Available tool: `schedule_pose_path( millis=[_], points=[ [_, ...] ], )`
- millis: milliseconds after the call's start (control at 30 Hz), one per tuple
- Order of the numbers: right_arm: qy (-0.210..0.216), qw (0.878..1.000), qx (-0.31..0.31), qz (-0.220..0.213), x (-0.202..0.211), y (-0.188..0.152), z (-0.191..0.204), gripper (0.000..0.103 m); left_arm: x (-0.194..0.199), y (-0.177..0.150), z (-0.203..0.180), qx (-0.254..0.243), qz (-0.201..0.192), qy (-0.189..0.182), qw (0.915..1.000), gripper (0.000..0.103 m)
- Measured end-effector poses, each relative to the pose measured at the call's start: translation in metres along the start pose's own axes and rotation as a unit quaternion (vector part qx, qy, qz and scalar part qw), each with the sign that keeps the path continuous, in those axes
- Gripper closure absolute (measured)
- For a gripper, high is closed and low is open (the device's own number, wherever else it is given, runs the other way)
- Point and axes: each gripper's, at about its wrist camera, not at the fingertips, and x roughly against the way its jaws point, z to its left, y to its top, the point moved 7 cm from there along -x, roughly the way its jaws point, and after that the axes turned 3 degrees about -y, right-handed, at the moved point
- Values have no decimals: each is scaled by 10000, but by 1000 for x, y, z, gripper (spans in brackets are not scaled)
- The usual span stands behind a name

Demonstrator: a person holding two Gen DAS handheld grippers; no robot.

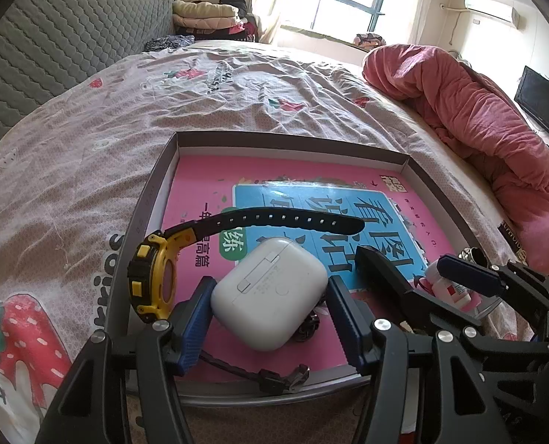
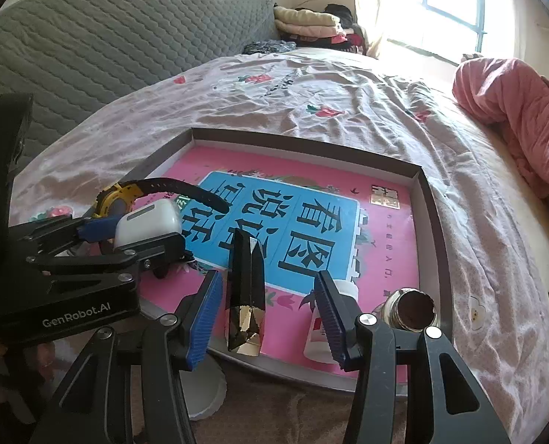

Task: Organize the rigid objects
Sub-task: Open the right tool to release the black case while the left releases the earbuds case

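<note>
1. Two grippers work over a shallow box (image 2: 428, 199) on the bed, its floor lined with a pink book (image 2: 385, 229). The left gripper (image 1: 269, 312) brackets a white earbud case (image 1: 270, 296) at the near left of the box; its blue pads sit at the case's sides, but I cannot tell whether they press or merely flank it.
2. The right gripper (image 2: 270, 318) stands spread, with a faceted black-and-gold object (image 2: 246, 288) lying between its pads, clear of both.
3. Risk: if the left pads only flank the smooth, rounded case, a lift could let it slip and knock the yellow watch (image 1: 152, 277) standing on edge just beside it.
4. Risk: the right gripper's outer finger sits close to a white bottle (image 2: 320, 336) and an open jar (image 2: 415, 309); closing or shifting sideways may nudge either.
5. The watch strap (image 1: 274, 218) arches over the case and could snag it on the way up.
6. Only the left wrist view shows the case's hinge side and the watch's buckle end near the box's front wall.
7. Only the right wrist view shows the black-and-gold object's full length, the jar's dark mouth and a white lid (image 2: 204, 388) outside the box.
</note>
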Motion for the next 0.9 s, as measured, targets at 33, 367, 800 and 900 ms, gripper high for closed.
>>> schedule_pose_path(
  millis=[33, 367, 800, 900],
  points=[
    [-4, 10000, 9, 0, 0, 0, 0, 50, 0, 0, 0, 2, 0, 0, 10000, 42],
    [-72, 10000, 65, -20, 0, 0, 1, 44, -1, 0, 0, 35, 20, -35, 10000, 42],
    [-136, 9999, 36, -47, 3, 0, -3, 43, 2, 0, -1, 18, -5, -65, 10000, 42],
    [-134, 9999, 20, -48, 3, -1, -4, 43, 3, 0, -2, 15, -22, -76, 10000, 42]
  ],
)
